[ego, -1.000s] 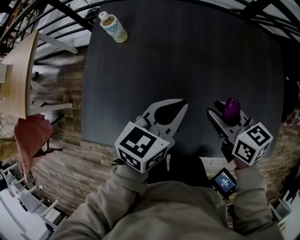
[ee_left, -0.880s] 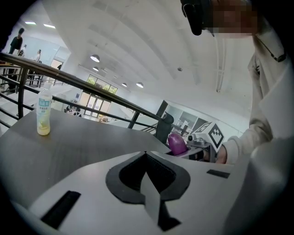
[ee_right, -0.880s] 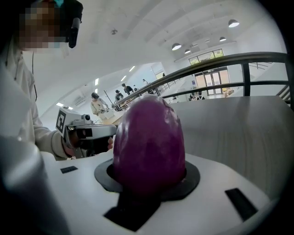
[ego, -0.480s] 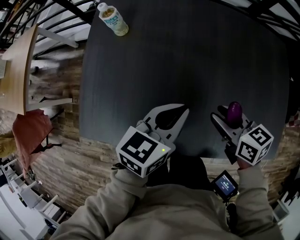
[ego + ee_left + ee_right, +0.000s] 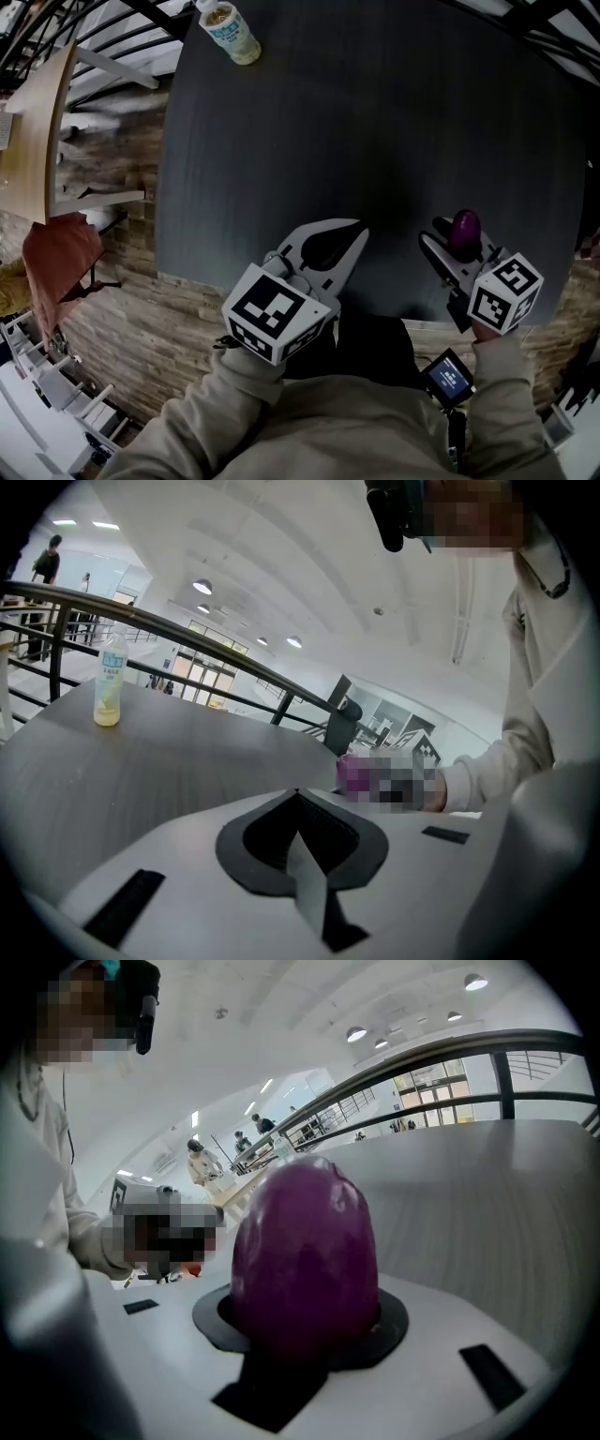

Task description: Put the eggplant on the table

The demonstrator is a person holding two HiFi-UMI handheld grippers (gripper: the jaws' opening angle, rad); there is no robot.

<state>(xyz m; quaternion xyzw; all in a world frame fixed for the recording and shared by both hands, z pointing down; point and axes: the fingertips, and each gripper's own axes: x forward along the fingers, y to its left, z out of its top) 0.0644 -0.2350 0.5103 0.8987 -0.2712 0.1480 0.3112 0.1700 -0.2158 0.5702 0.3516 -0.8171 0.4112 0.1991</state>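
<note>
A glossy purple eggplant [image 5: 465, 228] sticks up between the jaws of my right gripper [image 5: 460, 238], which is shut on it near the front right edge of the dark table [image 5: 375, 112]. The right gripper view shows the eggplant [image 5: 305, 1251] seated blunt end up in the black pads of the right gripper [image 5: 307, 1324], with the tabletop behind it. My left gripper [image 5: 359, 227] hovers to its left, over the table's front edge. Its tips meet and it holds nothing. From the left gripper [image 5: 298, 794], the eggplant shows as a purple patch at right.
A small bottle with a green label [image 5: 228, 33] stands at the table's far left corner and also shows as the bottle [image 5: 111, 679]. Left of the table are a brick floor [image 5: 122, 309], a wooden tabletop [image 5: 33, 141] and a red object [image 5: 56, 262]. Railings run behind.
Both grippers have sunk a little and drawn toward the table's near edge. The eggplant has stayed in the right gripper's hold. The left gripper's jaws have not changed.
</note>
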